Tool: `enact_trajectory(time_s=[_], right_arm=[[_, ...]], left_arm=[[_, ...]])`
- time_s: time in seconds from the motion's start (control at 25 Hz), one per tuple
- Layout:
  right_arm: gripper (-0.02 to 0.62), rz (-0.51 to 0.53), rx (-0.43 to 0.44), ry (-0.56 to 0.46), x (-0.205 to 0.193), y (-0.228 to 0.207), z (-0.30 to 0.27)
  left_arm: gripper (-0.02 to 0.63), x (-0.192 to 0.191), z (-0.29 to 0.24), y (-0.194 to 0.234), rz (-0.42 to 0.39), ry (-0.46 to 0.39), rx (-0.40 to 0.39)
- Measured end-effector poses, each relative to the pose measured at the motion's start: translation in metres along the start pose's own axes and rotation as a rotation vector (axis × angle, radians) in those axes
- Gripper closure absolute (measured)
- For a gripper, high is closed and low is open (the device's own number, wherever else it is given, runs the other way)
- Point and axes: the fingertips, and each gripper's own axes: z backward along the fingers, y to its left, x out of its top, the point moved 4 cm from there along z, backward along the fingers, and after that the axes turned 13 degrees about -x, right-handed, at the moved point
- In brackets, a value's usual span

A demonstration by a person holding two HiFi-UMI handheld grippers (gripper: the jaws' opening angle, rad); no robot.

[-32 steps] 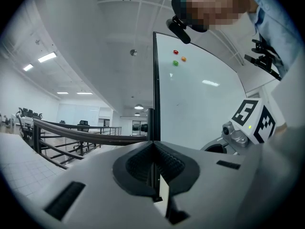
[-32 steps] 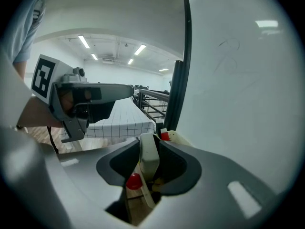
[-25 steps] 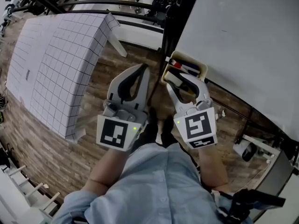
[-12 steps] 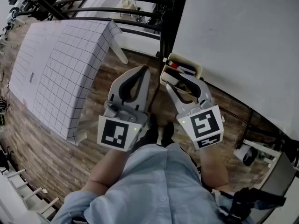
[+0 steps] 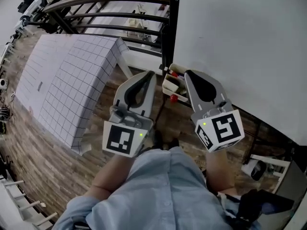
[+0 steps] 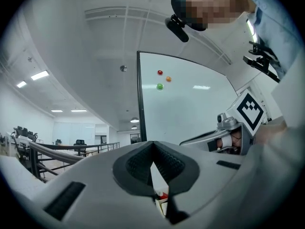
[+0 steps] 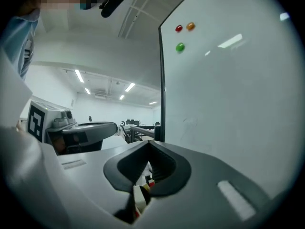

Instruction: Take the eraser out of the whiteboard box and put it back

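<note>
The whiteboard box [image 5: 169, 85], a cream tray with red-capped markers, hangs at the lower left corner of the whiteboard [image 5: 240, 37]. No eraser shows plainly; my right gripper covers part of the box. That right gripper [image 5: 189, 74] is raised in front of the box, shut, with nothing between its jaws. To its left my left gripper [image 5: 150, 74] is also shut and holds nothing. In the right gripper view the closed tips [image 7: 149, 144] point at the board, with bits of the box [image 7: 142, 191] below. In the left gripper view the box [image 6: 161, 200] peeks under the closed tips [image 6: 152, 144].
A table under a gridded white cloth [image 5: 67, 80] stands to the left. Dark railings [image 5: 105, 4] run behind it. The board's black frame post [image 5: 168, 28] rises beside the box. Red, orange and green magnets [image 7: 179, 46] sit high on the board. The floor is wood-patterned.
Both grippers have risen toward the board. The right gripper's jaws, open over the box before, have closed with nothing in them. The left stayed shut.
</note>
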Motion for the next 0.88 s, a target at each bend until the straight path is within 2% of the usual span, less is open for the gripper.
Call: enact_trajectory(time_s=[0.2, 0.88], right_arm=[[0.594, 0.020, -0.035, -0.056, 0.015, -0.008, 0.007], [0.595, 0.048, -0.035, -0.075, 0.023, -0.007, 0.014]], left_arm=[[0.607, 0.011, 0.002, -0.003, -0.030, -0.024, 0.006], [0.607, 0.014, 0.006, -0.008, -0.035, -0.023, 0.016]])
